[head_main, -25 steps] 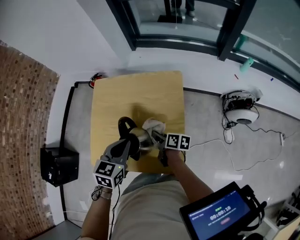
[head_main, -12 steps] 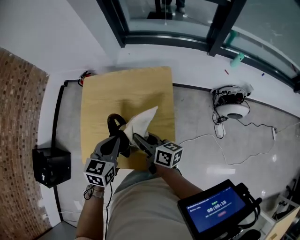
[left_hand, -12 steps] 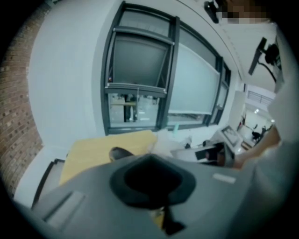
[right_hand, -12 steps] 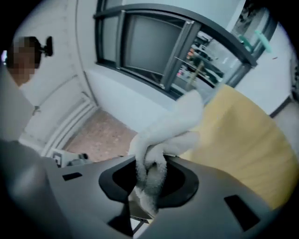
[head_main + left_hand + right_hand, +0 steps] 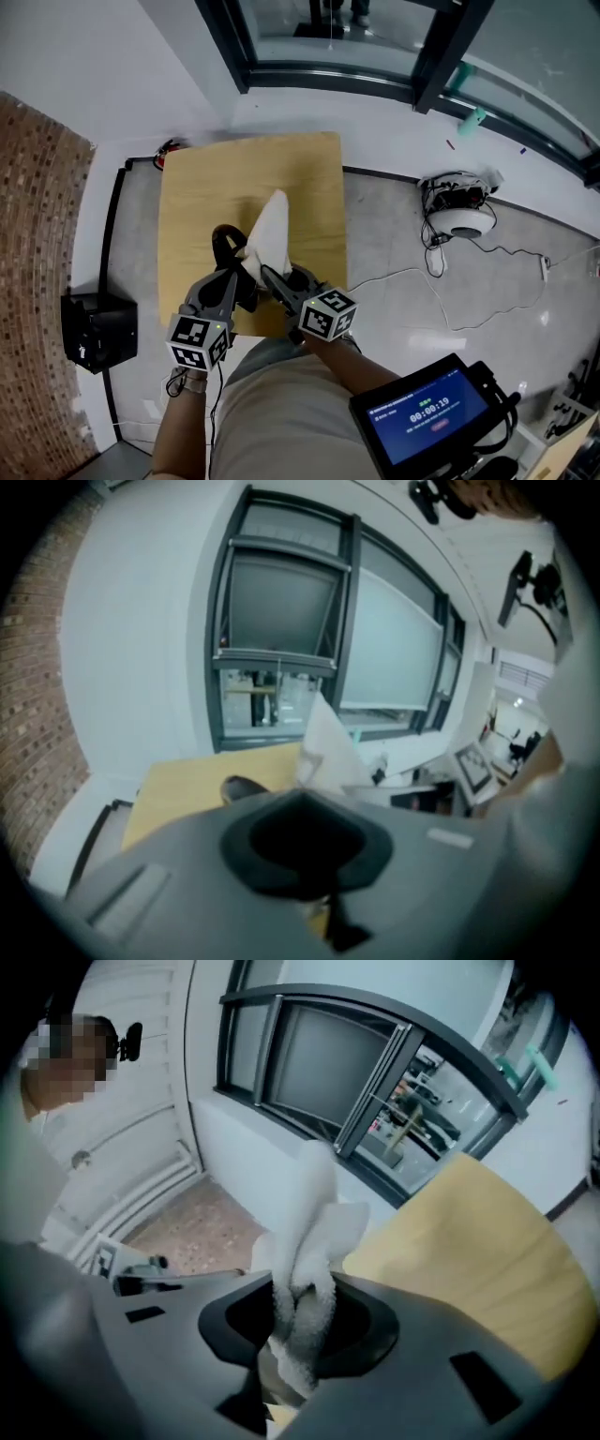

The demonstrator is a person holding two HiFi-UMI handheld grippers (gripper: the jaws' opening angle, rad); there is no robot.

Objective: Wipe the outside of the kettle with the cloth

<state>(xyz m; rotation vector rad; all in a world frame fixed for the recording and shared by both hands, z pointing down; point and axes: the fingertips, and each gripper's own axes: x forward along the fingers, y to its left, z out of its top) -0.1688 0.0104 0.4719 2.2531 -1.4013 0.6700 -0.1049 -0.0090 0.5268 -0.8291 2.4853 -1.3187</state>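
Cloth [image 5: 269, 223] held high, kettle [image 5: 225, 247] waiting: between wiping strokes, we judge.
Right gripper [image 5: 270, 274] fingers narrow, pinching the white cloth, which stands up over the kettle at the desk's [image 5: 211, 187] near edge, about midway along. Left gripper [image 5: 240, 278] fingers look closed on the kettle by its black handle. Next, we reckon: lower the cloth onto the kettle's wall and rub round.
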